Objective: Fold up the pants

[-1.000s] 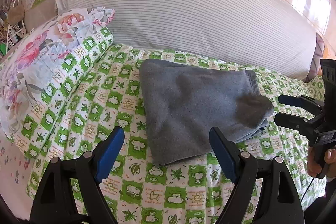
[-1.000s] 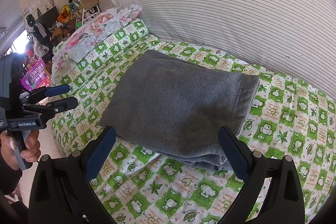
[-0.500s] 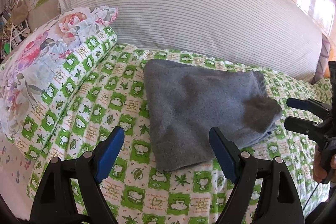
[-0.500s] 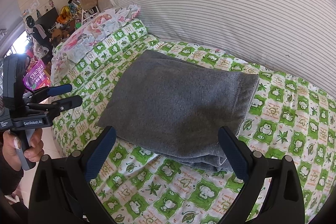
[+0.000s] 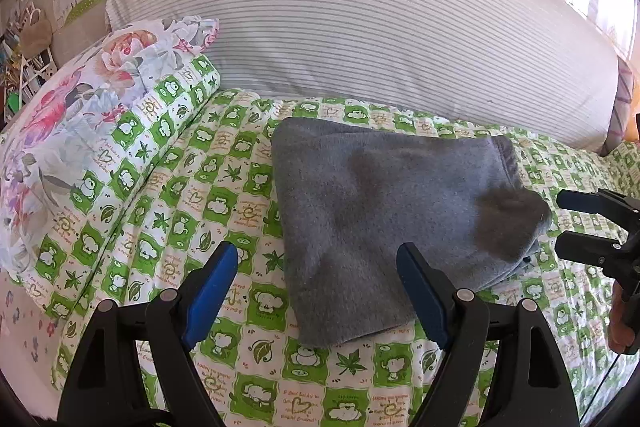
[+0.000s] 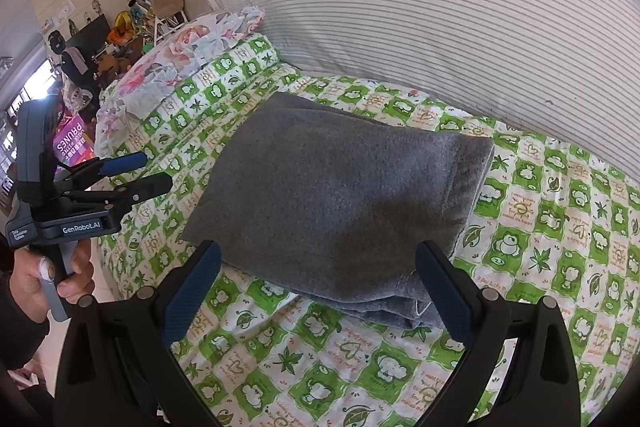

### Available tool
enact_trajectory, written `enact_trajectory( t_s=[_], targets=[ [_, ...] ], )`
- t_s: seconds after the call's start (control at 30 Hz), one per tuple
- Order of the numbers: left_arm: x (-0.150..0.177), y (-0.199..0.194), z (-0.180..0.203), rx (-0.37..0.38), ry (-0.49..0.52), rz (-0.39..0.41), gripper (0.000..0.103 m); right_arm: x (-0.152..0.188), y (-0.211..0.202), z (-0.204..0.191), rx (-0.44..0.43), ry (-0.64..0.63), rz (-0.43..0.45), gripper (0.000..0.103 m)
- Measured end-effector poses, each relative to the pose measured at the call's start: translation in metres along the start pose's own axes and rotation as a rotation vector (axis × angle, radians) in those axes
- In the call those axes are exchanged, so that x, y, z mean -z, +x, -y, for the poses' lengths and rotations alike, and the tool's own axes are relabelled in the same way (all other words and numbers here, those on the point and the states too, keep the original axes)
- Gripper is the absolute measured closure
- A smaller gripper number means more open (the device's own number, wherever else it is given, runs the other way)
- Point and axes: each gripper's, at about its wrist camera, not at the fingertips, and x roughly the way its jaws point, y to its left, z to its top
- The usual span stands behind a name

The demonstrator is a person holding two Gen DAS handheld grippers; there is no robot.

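The grey pants (image 5: 392,223) lie folded into a compact, roughly square stack on the bed (image 5: 224,187), in the middle of its green-and-white printed cover, just in front of the big striped bolster (image 5: 360,27) and well apart from the floral pillow (image 5: 80,107) off toward the pants' left side. The cloth looks like soft, thick fleece: light, limp, not slippery, likely to sag and slide out of its layers if lifted by one corner. The stacked edges show at the pants' near right corner, where a hem pokes out slightly; a safe hold would pinch through all layers at two opposite edges, or scoop under the fold. The folding looks essentially done, perhaps with that loose corner left to tidy.

Neither tool touches the pants. The left hand-held gripper (image 5: 316,287) hovers low in front of the pants' near left edge, blue pads spread wide and empty; seen from the right wrist view it (image 6: 140,173) points at the pants from the side, gripped by a hand (image 6: 48,279). The right hand-held gripper (image 6: 320,291) hangs above the pants' near right corner, likewise spread and empty.
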Motion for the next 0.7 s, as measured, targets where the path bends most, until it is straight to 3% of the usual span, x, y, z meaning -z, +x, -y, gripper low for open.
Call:
enact_trajectory(
  t_s=[0.7],
  targets=[
    [-0.0009,0.0114,-0.0016,0.007,0.005,-0.021,0.02,0.0032,0.003,0.0063,-0.007,0.014,-0.002,0.005]
  ],
)
